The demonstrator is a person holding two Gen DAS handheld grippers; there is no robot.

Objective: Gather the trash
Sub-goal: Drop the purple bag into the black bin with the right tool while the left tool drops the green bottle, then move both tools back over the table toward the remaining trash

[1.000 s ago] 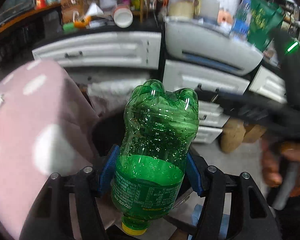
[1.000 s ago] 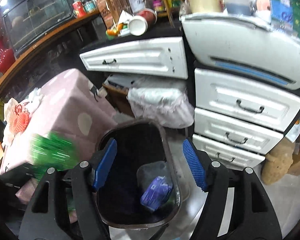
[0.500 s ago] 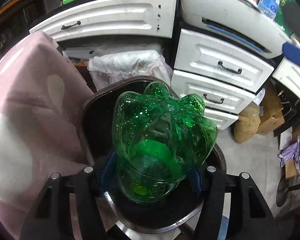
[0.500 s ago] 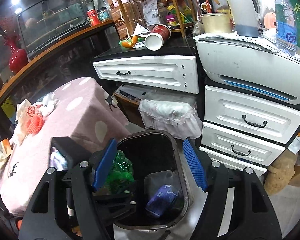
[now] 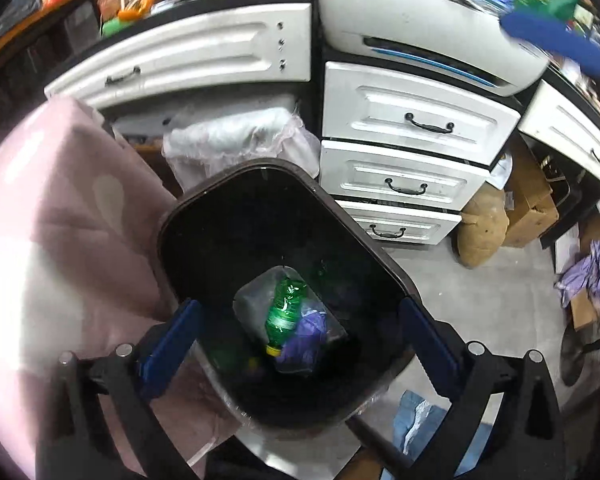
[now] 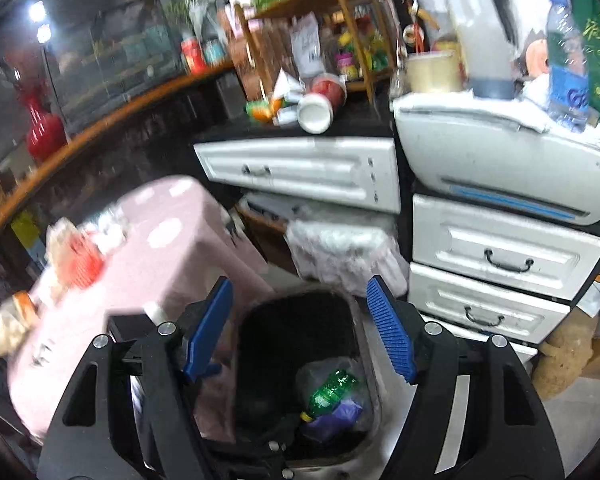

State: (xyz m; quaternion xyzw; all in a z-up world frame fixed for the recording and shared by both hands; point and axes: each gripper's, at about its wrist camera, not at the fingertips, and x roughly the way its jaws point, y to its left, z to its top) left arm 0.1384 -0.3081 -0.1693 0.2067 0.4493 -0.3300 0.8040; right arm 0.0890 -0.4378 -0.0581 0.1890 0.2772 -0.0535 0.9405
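A green plastic bottle (image 5: 286,312) lies cap-down inside the black trash bin (image 5: 384,256), on a clear plastic container (image 5: 254,300) and a purple wrapper (image 5: 306,338). My left gripper (image 5: 298,316) hangs above the bin mouth with its jaws opening wide and nothing between the pads. My right gripper (image 6: 299,285) is higher, over the bin's far rim (image 6: 300,292); its jaws are opening a little and are empty. The right wrist view also shows the bottle (image 6: 330,394) in the bin. One blue pad (image 5: 560,44) of the right gripper shows at top right in the left wrist view.
A pink dotted tablecloth (image 5: 60,220) covers a table left of the bin, with red netting and paper scraps (image 6: 80,256) on top. White drawers (image 5: 412,128) and a bag-lined white bin (image 5: 240,140) stand behind. A brown sack (image 5: 482,228) and cardboard boxes (image 5: 532,200) sit at right.
My left gripper tipped down over the bin and opened, and the green bottle dropped out of it into the bin. My right gripper rose and stays empty.
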